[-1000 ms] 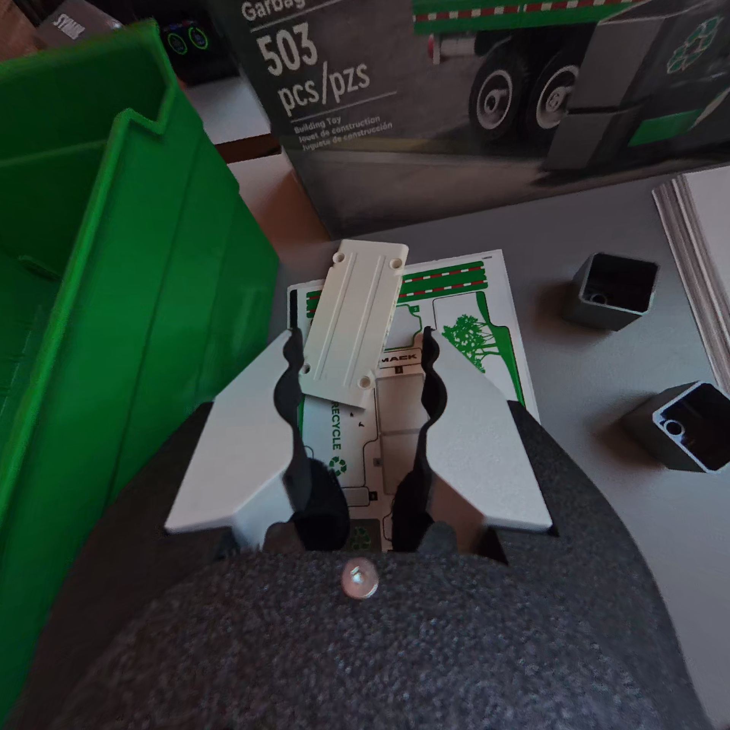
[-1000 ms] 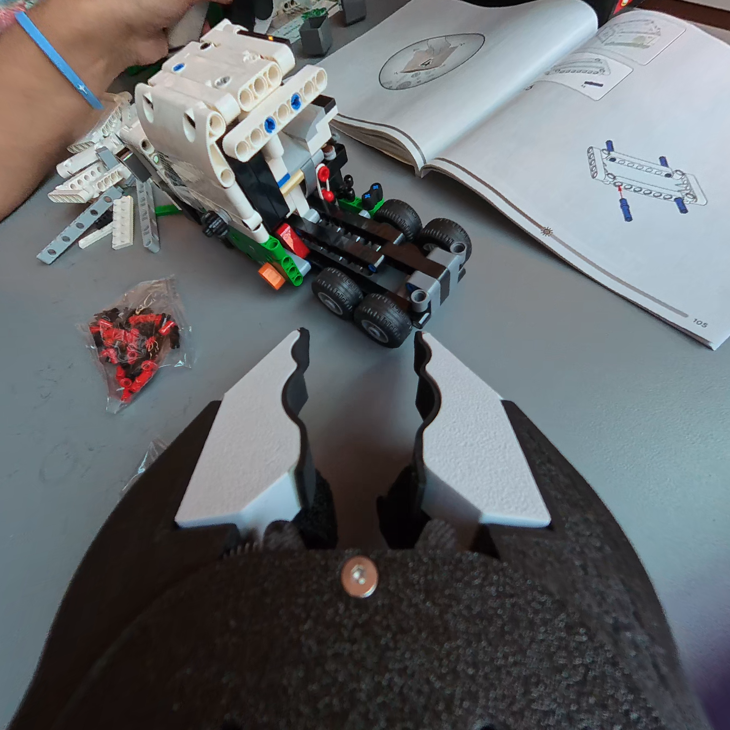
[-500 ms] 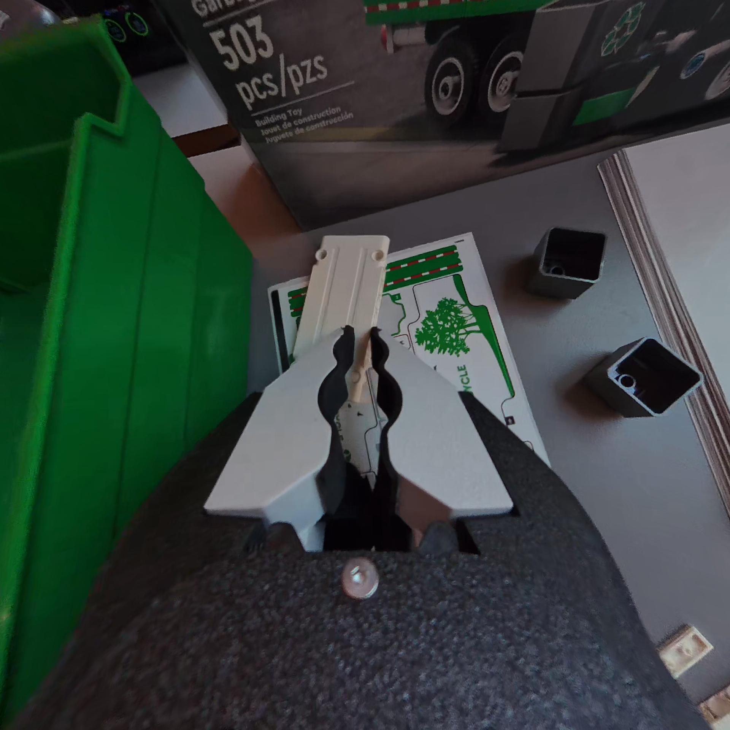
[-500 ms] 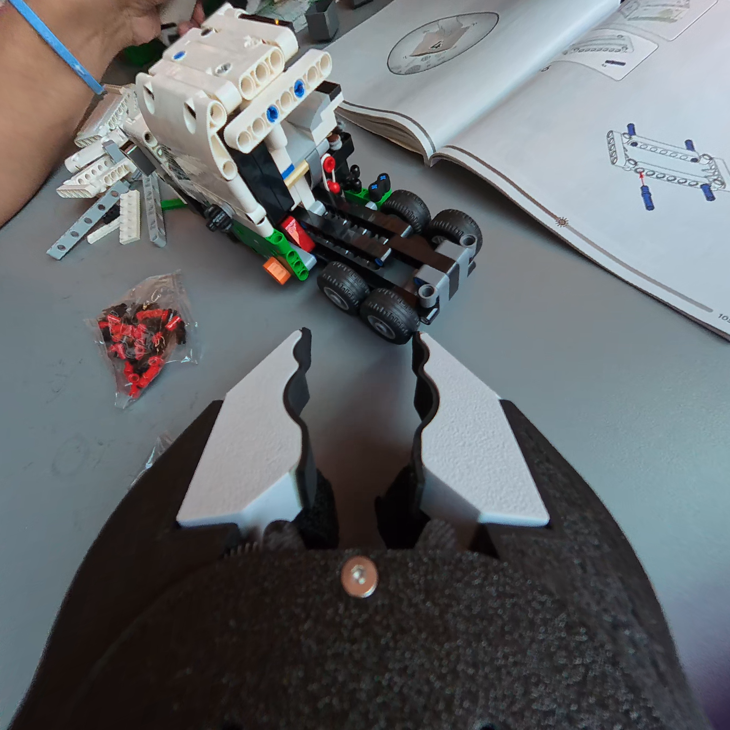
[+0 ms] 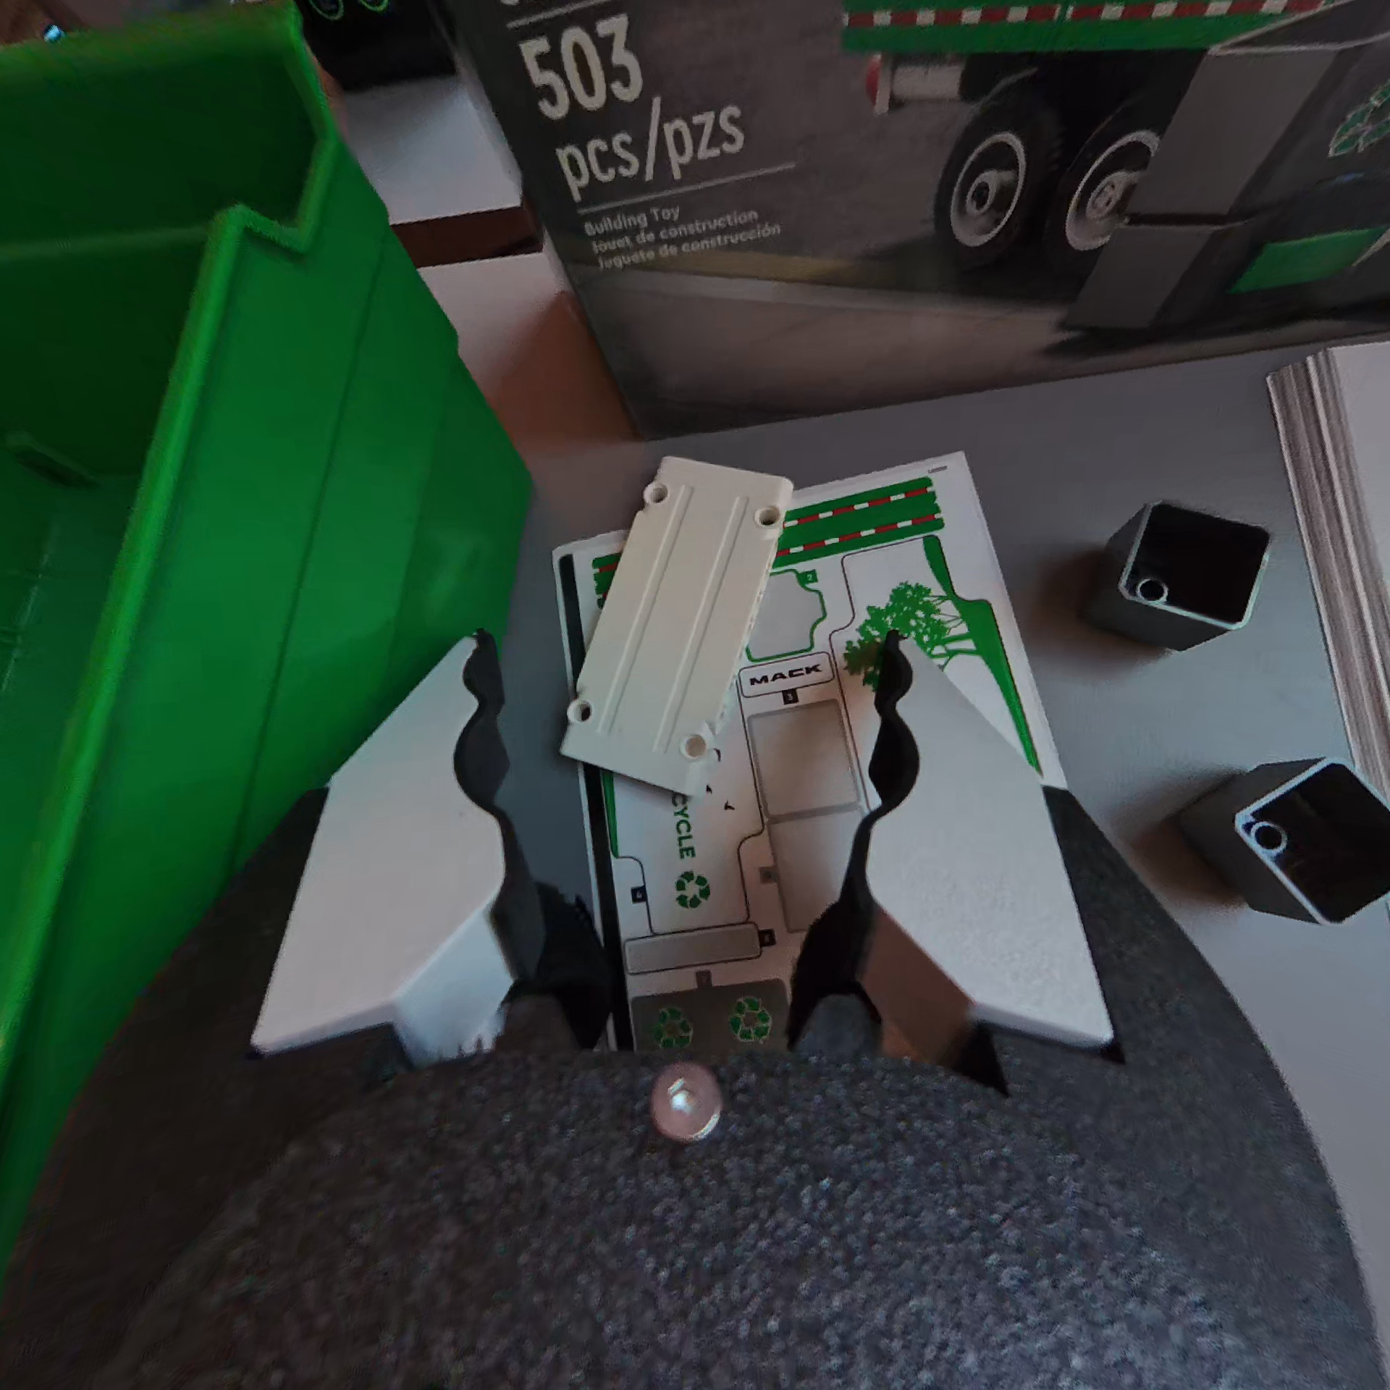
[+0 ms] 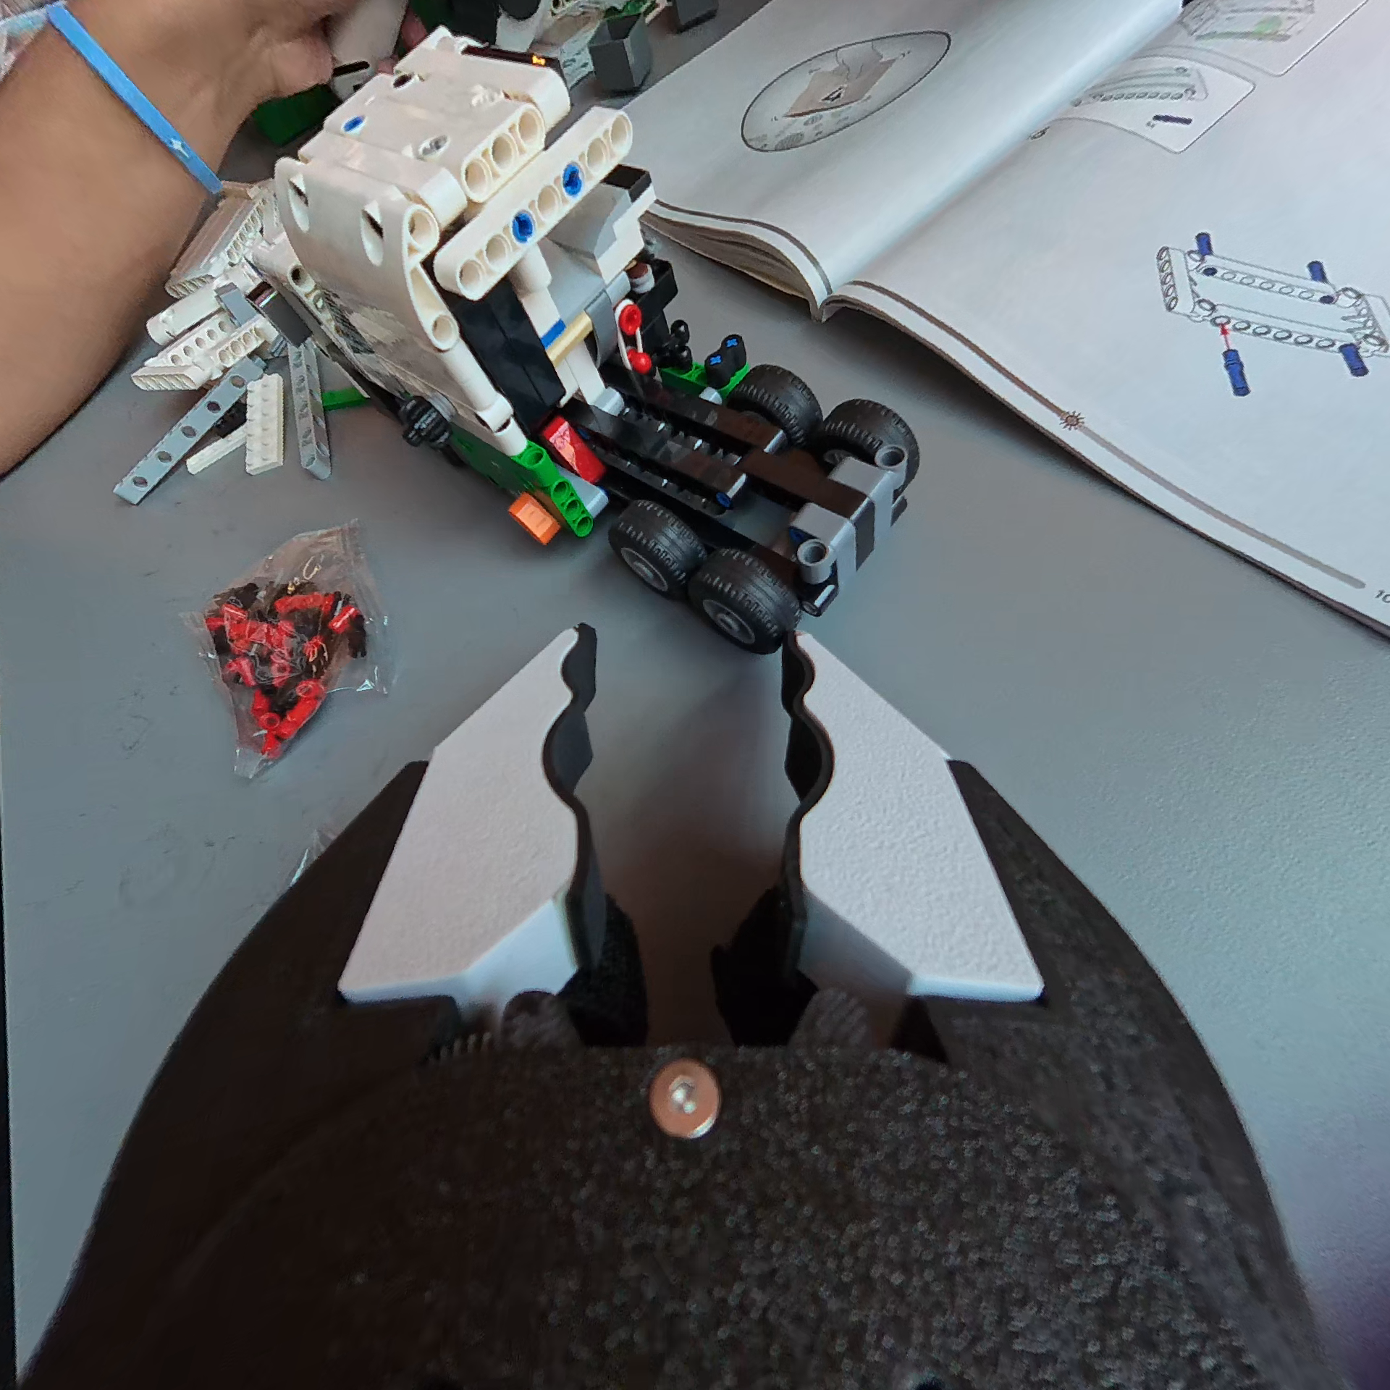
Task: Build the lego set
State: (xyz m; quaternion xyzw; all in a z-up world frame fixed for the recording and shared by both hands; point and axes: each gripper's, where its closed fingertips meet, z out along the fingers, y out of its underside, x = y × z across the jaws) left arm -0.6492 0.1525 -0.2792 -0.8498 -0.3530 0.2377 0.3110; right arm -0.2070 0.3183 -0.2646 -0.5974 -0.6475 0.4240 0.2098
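Observation:
In the left wrist view a white flat panel piece [image 5: 681, 617] lies on a sticker sheet [image 5: 812, 752] on the grey table. My left gripper [image 5: 684, 647] is wide open just above them, its fingertips either side of the panel's near end, holding nothing. In the right wrist view a partly built truck [image 6: 572, 376] with a white cab and black wheels stands on the table. My right gripper [image 6: 684, 639] is open and empty, just short of the truck's rear wheels. A person's hand [image 6: 188, 75] is at the cab's far side.
A green bin [image 5: 188, 526] stands close on the left and the set's box [image 5: 902, 188] behind. Two grey open cube pieces [image 5: 1181, 579] [image 5: 1301, 842] lie right. An open instruction booklet [image 6: 1053, 226], loose beams [image 6: 226, 391] and a bag of red and black pins [image 6: 286, 639] surround the truck. The tips of one gripper are about 45 cm away from the tips of the other.
My left gripper, shut on the white panel's edge half a second ago, has opened wide; the panel lies flat on the sheet again. The right gripper has edged closer to the truck.

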